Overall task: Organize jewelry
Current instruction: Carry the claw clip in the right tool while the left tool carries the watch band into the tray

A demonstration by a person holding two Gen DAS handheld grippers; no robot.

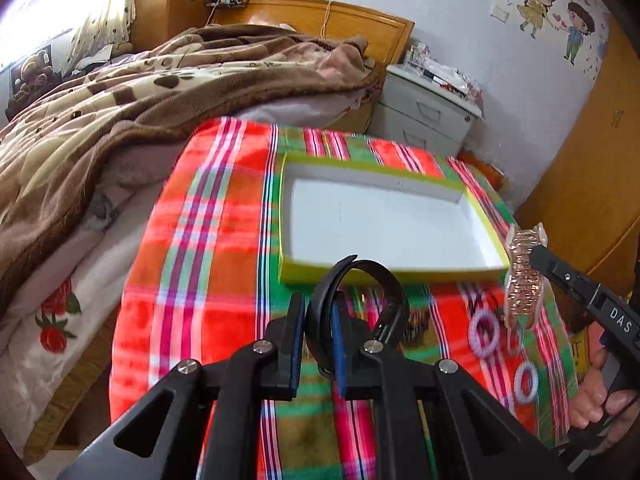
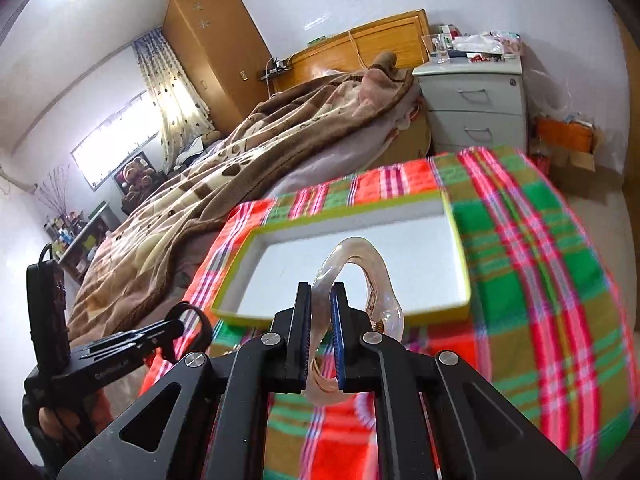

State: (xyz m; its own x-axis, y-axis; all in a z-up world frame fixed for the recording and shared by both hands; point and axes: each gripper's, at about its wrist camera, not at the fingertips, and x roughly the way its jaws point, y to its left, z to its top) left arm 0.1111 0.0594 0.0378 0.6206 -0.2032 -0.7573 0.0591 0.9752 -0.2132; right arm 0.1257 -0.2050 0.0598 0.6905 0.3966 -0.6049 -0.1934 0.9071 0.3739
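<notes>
My left gripper (image 1: 316, 320) clamps the black band (image 1: 352, 300) upright; my right gripper (image 2: 321, 320) clamps the clear hair claw (image 2: 356, 276), upright too, both above the box's near edge (image 2: 340, 314).

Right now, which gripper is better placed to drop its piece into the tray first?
Right, I'd guess. The right gripper already holds the clear hair clip over the tray; the left gripper's black band sits short of its near rim.

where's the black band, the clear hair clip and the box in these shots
black band (image 1: 362, 280): left wrist view, on its upper loop above the fingers
clear hair clip (image 2: 362, 258): right wrist view, on its clear top arch
box (image 1: 390, 274): left wrist view, on its green near wall
</notes>
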